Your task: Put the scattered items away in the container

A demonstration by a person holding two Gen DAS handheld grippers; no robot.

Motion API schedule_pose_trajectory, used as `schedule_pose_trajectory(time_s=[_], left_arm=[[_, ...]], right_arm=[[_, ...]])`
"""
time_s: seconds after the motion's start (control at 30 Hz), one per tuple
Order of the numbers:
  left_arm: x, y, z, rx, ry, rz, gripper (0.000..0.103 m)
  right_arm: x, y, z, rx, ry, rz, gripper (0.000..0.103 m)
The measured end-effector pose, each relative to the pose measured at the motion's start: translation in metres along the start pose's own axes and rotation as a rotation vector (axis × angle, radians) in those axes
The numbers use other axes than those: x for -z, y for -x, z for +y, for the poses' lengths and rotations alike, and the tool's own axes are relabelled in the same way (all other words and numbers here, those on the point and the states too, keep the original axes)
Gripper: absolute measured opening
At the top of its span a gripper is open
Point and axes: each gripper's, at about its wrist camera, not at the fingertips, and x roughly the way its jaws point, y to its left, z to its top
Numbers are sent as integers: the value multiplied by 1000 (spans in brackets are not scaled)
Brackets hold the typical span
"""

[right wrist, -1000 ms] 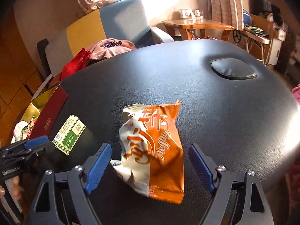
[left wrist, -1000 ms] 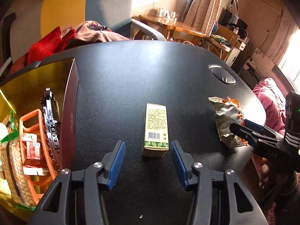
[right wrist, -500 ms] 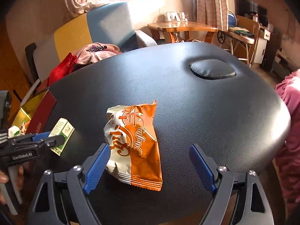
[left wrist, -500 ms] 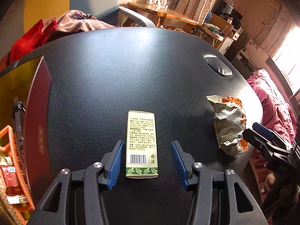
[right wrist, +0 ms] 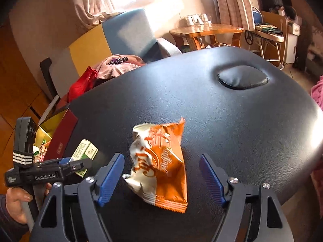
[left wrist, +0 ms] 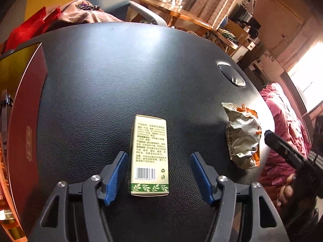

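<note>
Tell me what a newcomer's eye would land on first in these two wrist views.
The orange-and-white snack packet lies crumpled on the black padded table, between the right claw's open blue pads. Left of it, the pale green-trimmed carton lies flat between the left claw's open pads. The dark red box sits at the table's left edge.

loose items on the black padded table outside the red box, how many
2: a cream and green cardboard carton between the open left gripper's pads, and an orange and white snack packet between the right gripper's.
</note>
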Motion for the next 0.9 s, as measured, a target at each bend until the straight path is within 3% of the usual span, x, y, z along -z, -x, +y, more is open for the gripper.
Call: schedule_pose_trajectory(time_s=[0.4, 0.53, 0.6, 0.67, 0.9], left_arm=[[-1, -2, -14, -110, -61, -10, 63], [-1, -3, -9, -143, -66, -6, 47], [-2, -4, -8, -148, -69, -4, 46], [-2, -4, -9, -160, -82, -3, 33], [3, -3, -14, -186, -112, -12, 31]], right_arm=[[-10, -35, 11, 56, 50, 70, 83], [-8, -40, 10, 67, 50, 81, 83], [-7, -42, 9, 69, 49, 84, 83], [-5, -44, 9, 73, 52, 83, 83], [-1, -51, 10, 89, 71, 97, 81]])
